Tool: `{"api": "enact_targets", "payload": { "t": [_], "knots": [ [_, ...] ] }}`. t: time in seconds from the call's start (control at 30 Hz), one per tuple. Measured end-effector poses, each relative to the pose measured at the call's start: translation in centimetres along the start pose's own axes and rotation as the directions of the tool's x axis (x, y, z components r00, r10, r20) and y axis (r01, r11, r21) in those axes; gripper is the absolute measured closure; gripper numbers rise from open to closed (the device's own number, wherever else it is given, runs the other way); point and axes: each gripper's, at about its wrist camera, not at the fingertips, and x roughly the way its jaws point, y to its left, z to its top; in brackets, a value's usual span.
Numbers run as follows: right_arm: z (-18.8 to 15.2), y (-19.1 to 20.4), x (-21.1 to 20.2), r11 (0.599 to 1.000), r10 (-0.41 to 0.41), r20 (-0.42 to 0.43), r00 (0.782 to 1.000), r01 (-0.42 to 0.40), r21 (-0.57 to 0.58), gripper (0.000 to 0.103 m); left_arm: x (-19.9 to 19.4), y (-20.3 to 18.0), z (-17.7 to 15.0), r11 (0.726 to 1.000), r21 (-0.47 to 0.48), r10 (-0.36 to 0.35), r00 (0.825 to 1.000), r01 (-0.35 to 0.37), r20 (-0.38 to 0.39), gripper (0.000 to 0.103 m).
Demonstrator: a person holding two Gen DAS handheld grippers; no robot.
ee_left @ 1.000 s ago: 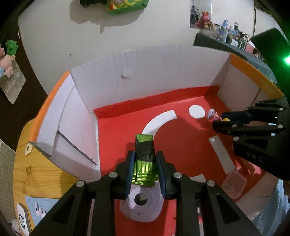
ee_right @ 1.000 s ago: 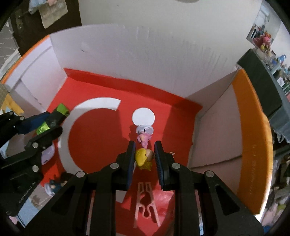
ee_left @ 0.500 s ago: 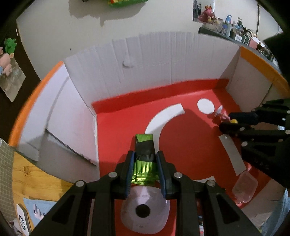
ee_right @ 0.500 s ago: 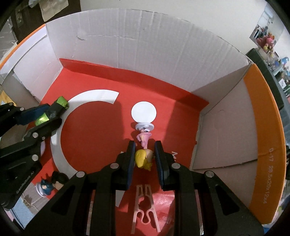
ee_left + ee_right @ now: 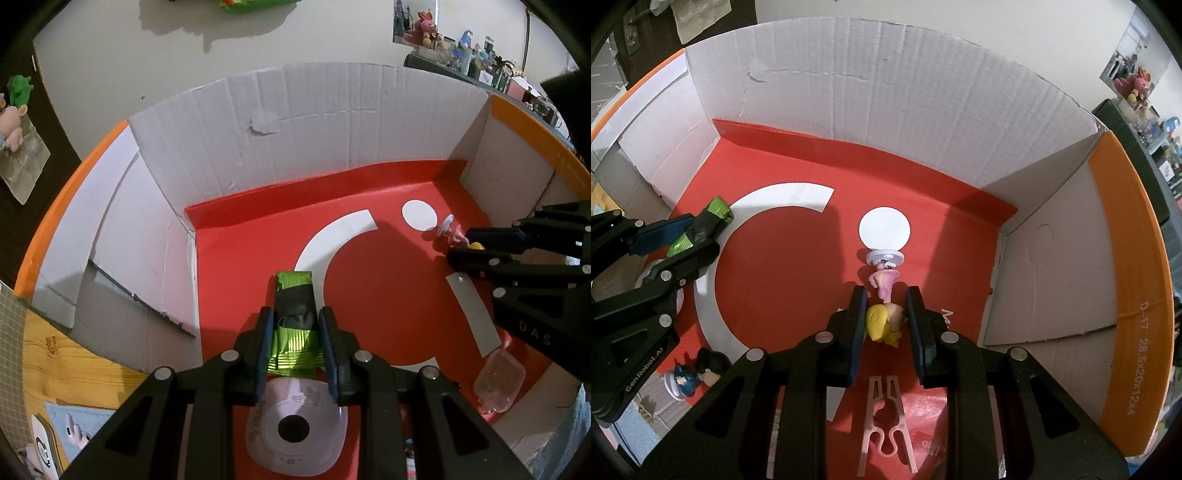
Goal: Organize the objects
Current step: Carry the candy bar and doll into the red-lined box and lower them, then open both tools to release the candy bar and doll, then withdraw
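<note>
L gripper fingers clamped on green foil pack, R gripper fingers on blonde figurine head. Both hung over red floor inside box, prob for drop-off w/ other toys.

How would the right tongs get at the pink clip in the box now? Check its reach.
Probably not yet: the right tongs are shut on the blonde figurine. The pink clip lies bare on the box floor beneath them, unblocked.
</note>
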Motion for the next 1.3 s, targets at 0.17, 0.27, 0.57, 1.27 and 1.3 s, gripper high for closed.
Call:
{"api": "enact_targets", "payload": {
  "t": [0.17, 0.27, 0.57, 1.27, 1.3],
  "knots": [
    [-0.6, -0.1, -0.4, 1.0, -0.016, 0.004, 1.0, 0.016, 0.003, 0.082, 0.2, 0.5, 0.2, 1.0, 0.0, -0.004, 1.0, 0.004, 0.003, 0.069],
    [-1.0, -0.2, -0.6, 1.0, -0.019, 0.003, 1.0, 0.019, 0.003, 0.082, -0.1, 0.4, -0.2, 1.0, 0.005, 0.002, 1.0, -0.002, 0.012, 0.067],
    [-2.3, -0.3, -1.5, 1.0, -0.019, 0.011, 1.0, 0.019, 0.001, 0.074, -0.6, 0.8, -0.3, 1.0, 0.003, -0.007, 1.0, 0.007, 0.027, 0.059],
    [-7.0, -0.8, -6.9, 1.0, 0.0, 0.075, 0.997, -0.001, 0.015, 0.055, -4.5, 1.6, -0.9, 1.0, -0.008, -0.02, 0.996, 0.021, 0.084, 0.051],
    [-6.9, -0.5, -7.3, 1.0, 0.01, 0.078, 0.997, -0.011, 0.014, 0.055, -4.3, 1.0, -0.2, 1.0, -0.009, -0.02, 0.996, 0.021, 0.088, 0.05]
  ]
}}
